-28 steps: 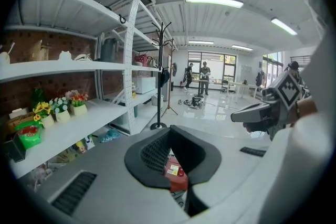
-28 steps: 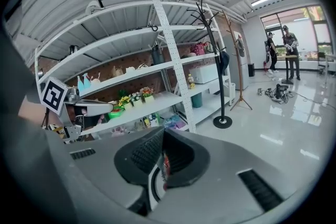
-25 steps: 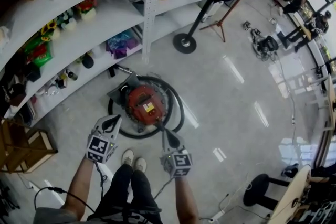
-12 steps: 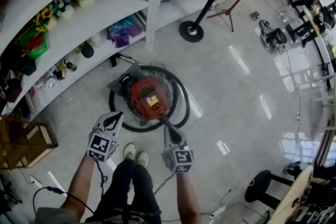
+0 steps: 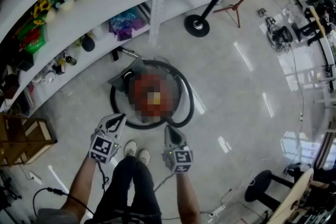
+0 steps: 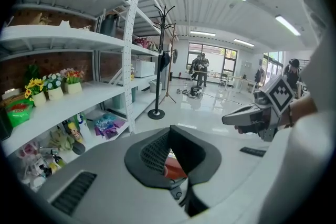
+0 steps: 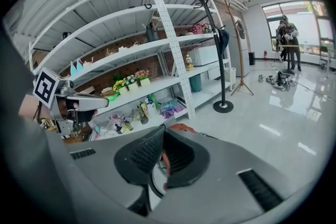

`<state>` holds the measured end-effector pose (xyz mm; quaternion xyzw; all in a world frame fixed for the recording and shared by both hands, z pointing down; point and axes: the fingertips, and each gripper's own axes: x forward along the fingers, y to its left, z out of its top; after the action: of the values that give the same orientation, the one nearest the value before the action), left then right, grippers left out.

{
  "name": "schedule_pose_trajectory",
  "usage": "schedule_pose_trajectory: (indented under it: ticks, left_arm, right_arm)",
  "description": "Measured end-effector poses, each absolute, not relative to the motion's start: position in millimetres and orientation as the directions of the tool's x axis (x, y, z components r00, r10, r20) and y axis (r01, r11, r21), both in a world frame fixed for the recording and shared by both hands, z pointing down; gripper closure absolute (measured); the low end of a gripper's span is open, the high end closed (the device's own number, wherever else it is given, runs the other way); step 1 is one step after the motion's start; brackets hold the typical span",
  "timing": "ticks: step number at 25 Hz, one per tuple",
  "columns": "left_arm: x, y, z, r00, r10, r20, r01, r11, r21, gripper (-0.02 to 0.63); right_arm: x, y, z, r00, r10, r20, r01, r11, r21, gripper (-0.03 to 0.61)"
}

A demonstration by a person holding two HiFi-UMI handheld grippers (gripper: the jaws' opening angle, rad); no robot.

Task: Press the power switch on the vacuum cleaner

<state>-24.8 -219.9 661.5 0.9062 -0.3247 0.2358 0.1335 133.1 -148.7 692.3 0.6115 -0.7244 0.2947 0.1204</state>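
Note:
The red canister vacuum cleaner (image 5: 137,81) stands on the floor by the shelving, ringed by its black hose (image 5: 185,107); a mosaic patch hides its top, so no switch shows. My left gripper (image 5: 113,123) hovers shut at its near-left side, outside the hose. Just at the hose's near edge, my right gripper (image 5: 172,136) is shut too, holding nothing. A sliver of the red vacuum (image 6: 174,168) shows past the left gripper (image 6: 169,136) in its own view, and the vacuum (image 7: 181,126) peeks over the right gripper (image 7: 163,140) likewise.
White shelving (image 5: 105,5) with flowers and bottles curves along the far left. A coat stand base (image 5: 197,25) and a tripod (image 5: 231,8) stand beyond the vacuum. A wooden crate (image 5: 23,139) is at left, a black stool (image 5: 257,190) at right. The person's shoes (image 5: 135,152) are between the grippers.
The head view has drifted, so the shelves and the vacuum sit a little higher and further right. Both grippers keep nearly the same stance near the vacuum, jaws unchanged.

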Motion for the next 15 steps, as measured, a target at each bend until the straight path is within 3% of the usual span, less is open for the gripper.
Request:
schedule_pose_trajectory:
  ticks: [15]
  left_arm:
    - [-22, -213, 721, 0.678, -0.476, 0.560, -0.634, -0.765, 0.117, 0.607]
  right_arm:
    - [134, -154, 749, -0.215, -0.799, 0.562, -0.955, 0.052, -0.291, 0.566]
